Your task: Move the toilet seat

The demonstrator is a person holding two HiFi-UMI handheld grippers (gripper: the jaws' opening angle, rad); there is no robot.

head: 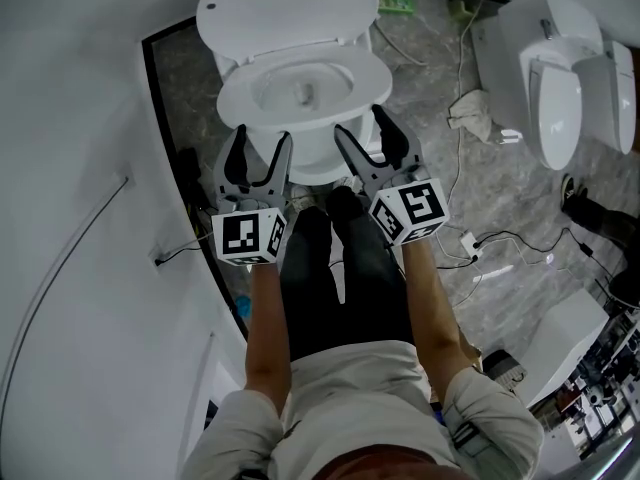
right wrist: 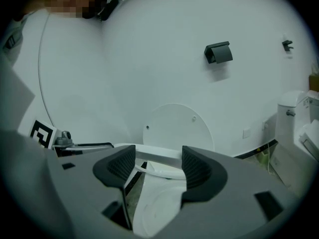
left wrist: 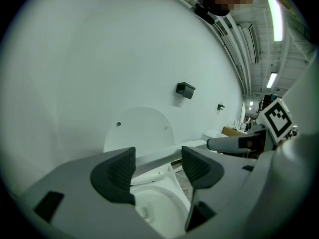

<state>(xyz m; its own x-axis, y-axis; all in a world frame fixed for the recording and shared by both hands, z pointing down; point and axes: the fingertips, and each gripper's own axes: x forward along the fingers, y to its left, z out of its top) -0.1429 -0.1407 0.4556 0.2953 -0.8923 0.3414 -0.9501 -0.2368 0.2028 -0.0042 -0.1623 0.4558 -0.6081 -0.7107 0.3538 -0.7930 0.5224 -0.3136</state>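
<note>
A white toilet (head: 315,153) stands at the top middle of the head view, with its round lid (head: 285,8) tipped up against the wall. The seat ring (head: 300,118) is down over the bowl; I cannot tell whether it lies flat on the rim. My left gripper (head: 264,138) is at the bowl's front left, and my right gripper (head: 360,120) at its front right. In the left gripper view the seat's edge (left wrist: 164,156) shows as a white band beyond the wide-apart jaws of the left gripper (left wrist: 158,166). The right gripper (right wrist: 153,166) frames the seat (right wrist: 154,153) the same way, and nothing is pressed between its pads.
A second white toilet (head: 560,88) stands at the right on the marble floor (head: 430,58). A crumpled rag (head: 470,108) and loose cables (head: 490,243) lie between the two. A curved white wall (head: 80,168) closes the left side, with a black fitting (right wrist: 218,53) on it. The person's dark-trousered legs (head: 340,278) stand in front of the bowl.
</note>
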